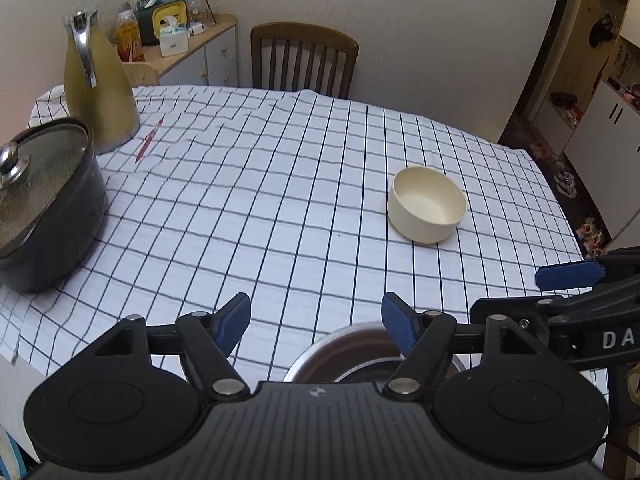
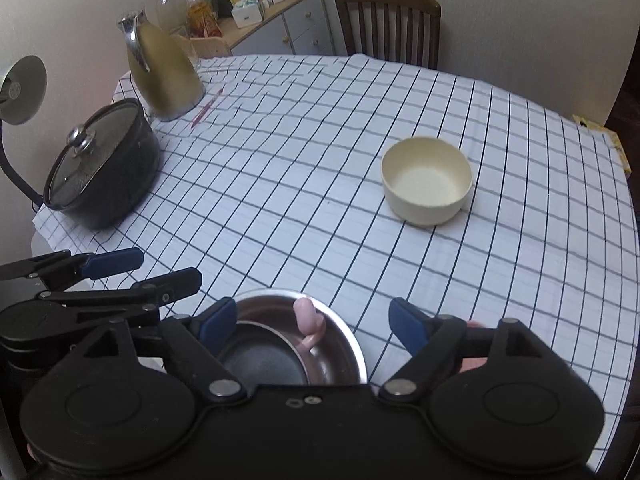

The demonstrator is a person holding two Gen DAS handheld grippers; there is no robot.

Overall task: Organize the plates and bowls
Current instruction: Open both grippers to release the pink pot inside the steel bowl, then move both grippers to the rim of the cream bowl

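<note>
The cream bowl [image 2: 427, 181] stood upright and alone on the checked tabletop [image 2: 280, 184], well out from both grippers, while a steel bowl [image 2: 320, 344] (holding a darker dish and a pink spoon-like thing) sat just under the right gripper [image 2: 312, 322]. Both the right and the left gripper [image 1: 316, 318] had their jaws spread and empty. The cream bowl looked light, stiff and smooth-walled, so pinching its rim seemed safest.

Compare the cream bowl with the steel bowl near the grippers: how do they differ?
The cream bowl is matte and straight-walled; the steel bowl is shiny with sloping sides. The cream bowl stands far out on the checked tablecloth; the steel bowl sits close under the right gripper. The cream bowl is empty; the steel bowl holds something pink. Both are upright.
</note>
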